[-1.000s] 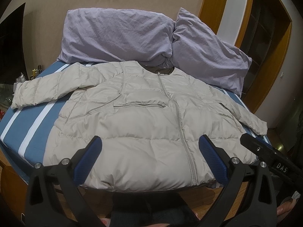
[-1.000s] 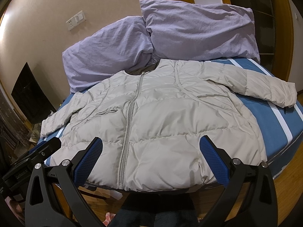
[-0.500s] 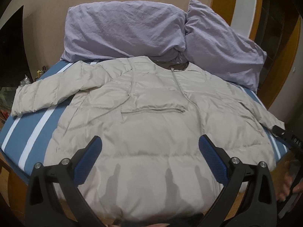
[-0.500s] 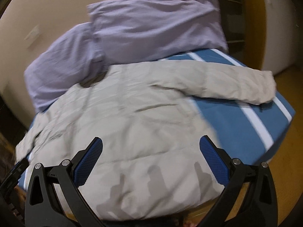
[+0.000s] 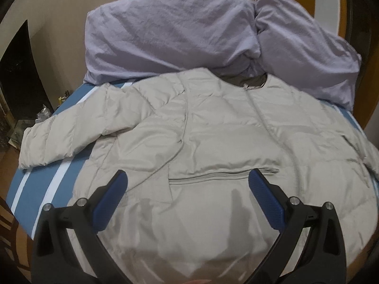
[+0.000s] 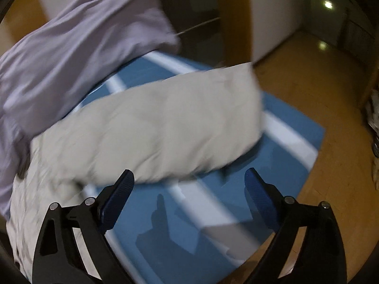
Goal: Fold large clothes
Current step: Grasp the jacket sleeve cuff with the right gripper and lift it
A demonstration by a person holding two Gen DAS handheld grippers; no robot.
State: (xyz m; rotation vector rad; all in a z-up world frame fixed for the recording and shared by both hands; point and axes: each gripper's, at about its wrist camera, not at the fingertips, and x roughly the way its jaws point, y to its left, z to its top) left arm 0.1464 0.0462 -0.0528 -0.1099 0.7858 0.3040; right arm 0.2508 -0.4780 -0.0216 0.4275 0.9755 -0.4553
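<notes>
Over jacket, both grippers angled down, open

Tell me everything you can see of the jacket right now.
The jacket is a pale beige, quilted puffer of smooth, slightly shiny fabric. It lies front up and spread flat on the blue, white-striped bed, zip closed down the middle, with a horizontal zipped pocket on the chest. Its collar touches the lilac pillows. Both sleeves lie stretched out to the sides; one sleeve ends near the bed's corner. Nothing grips it.

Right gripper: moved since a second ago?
Yes. The right gripper has swung from over the jacket's front to beside its sleeve, above the blue striped bed cover; jaws closing slightly, empty.
</notes>
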